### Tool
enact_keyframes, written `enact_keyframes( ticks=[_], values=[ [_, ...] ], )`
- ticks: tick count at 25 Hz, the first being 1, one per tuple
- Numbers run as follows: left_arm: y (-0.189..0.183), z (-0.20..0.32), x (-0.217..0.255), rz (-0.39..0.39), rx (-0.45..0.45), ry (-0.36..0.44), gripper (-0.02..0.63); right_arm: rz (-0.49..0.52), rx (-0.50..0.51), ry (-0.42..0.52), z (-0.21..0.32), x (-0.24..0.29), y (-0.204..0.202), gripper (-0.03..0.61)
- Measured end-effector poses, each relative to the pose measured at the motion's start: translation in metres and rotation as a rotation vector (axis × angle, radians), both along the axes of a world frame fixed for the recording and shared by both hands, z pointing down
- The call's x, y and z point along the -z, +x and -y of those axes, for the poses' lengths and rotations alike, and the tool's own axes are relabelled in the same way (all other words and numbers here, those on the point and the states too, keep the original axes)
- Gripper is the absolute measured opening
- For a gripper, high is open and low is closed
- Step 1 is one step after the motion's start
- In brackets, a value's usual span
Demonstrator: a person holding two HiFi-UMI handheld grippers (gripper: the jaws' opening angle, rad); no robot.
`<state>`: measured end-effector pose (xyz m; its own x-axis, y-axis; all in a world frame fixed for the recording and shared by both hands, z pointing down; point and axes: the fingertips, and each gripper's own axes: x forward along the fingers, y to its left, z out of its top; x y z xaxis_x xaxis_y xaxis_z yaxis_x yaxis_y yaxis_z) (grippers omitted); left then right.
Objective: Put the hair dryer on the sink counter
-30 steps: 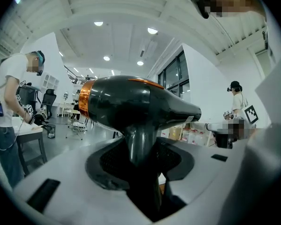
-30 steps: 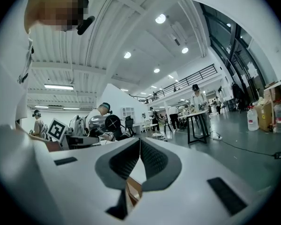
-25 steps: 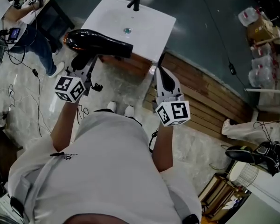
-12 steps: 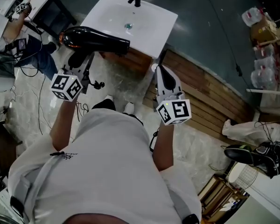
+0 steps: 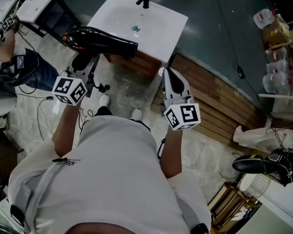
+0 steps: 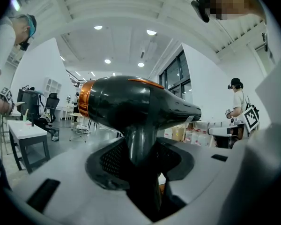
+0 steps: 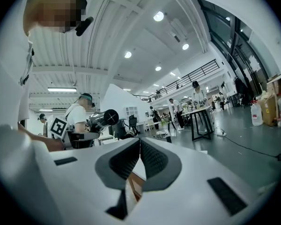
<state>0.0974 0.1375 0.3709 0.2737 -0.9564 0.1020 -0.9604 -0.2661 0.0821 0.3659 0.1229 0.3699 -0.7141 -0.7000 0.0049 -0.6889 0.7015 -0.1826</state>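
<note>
The white sink [image 5: 158, 30] stands in front of the person. The black hair dryer [image 5: 100, 40] sits crosswise at the sink's front left corner, its nozzle overlapping the front edge and its orange-ringed back end sticking out to the left. The left gripper [image 6: 140, 149] is clamped on the dryer's handle, while the right gripper [image 7: 139, 143] is closed on nothing, its tips touching, near the sink's front right corner.
</note>
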Motion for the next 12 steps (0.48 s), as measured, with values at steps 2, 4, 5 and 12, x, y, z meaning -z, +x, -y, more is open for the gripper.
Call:
enact_keyframes(
  ticks=[2, 4, 5, 12],
  values=[
    [-0.006, 0.002, 0.0, -0.003, -0.01, -0.001, 0.172, -0.004, -0.005, -0.002, 0.001, 0.002, -0.009, 0.008],
    [-0.015, 0.003, -0.002, -0.003, -0.019, -0.005, 0.172, -0.007, -0.005, -0.004, -0.001, 0.003, -0.021, 0.008],
    [-0.02, 0.003, -0.003, -0.005, -0.022, -0.007, 0.172, -0.011, -0.003, -0.004, -0.002, 0.003, -0.028, 0.008],
    [-0.063, 0.011, -0.01, -0.015, -0.052, -0.024, 0.172, -0.029, -0.018, -0.015, -0.001, 0.002, -0.077, 0.008]
  ],
)
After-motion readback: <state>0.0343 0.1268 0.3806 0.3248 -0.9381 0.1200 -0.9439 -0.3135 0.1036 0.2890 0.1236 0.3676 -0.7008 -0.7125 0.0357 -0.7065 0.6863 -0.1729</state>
